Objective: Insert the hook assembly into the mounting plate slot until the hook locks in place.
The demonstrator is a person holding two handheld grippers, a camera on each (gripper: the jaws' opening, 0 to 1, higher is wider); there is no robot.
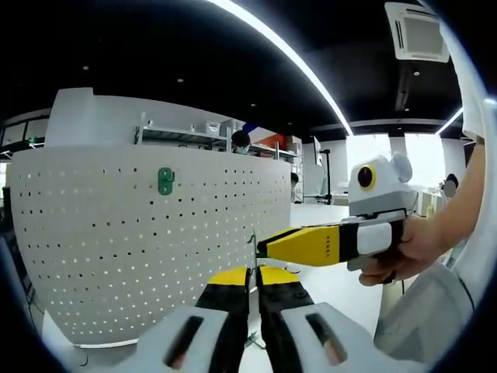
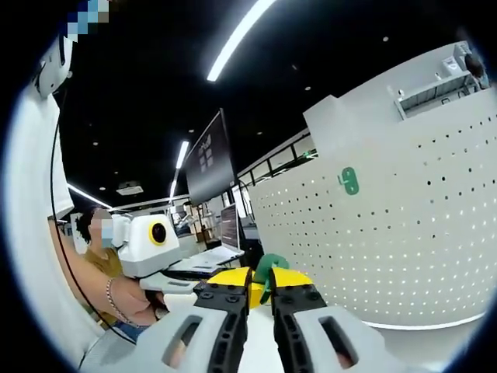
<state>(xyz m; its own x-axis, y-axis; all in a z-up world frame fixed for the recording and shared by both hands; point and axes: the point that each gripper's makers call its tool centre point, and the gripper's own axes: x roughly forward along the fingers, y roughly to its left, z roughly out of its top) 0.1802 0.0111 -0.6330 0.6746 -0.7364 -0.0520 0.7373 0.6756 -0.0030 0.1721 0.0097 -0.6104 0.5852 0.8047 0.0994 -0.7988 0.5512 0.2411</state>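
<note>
A white perforated mounting plate (image 1: 116, 249) (image 2: 419, 249) stands upright, with one green hook (image 1: 165, 180) (image 2: 349, 180) hanging high on it. My left gripper (image 1: 253, 272) is shut on a thin metal wire (image 1: 252, 247) of the hook assembly, just in front of the plate's lower right corner. My right gripper (image 1: 264, 247), held in a hand, comes in from the right and meets that wire at its tip. In the right gripper view, my right gripper (image 2: 260, 280) is shut on the assembly's green part (image 2: 269, 267), well short of the plate. The left gripper (image 2: 194, 281) reaches in from the left.
The plate stands on a white table (image 1: 342, 284). Shelving (image 1: 210, 134) rises behind the plate. A dark monitor (image 2: 210, 159) and a laptop (image 2: 227, 231) stand at the far end of the table. A person's arm (image 2: 116, 295) is at the left.
</note>
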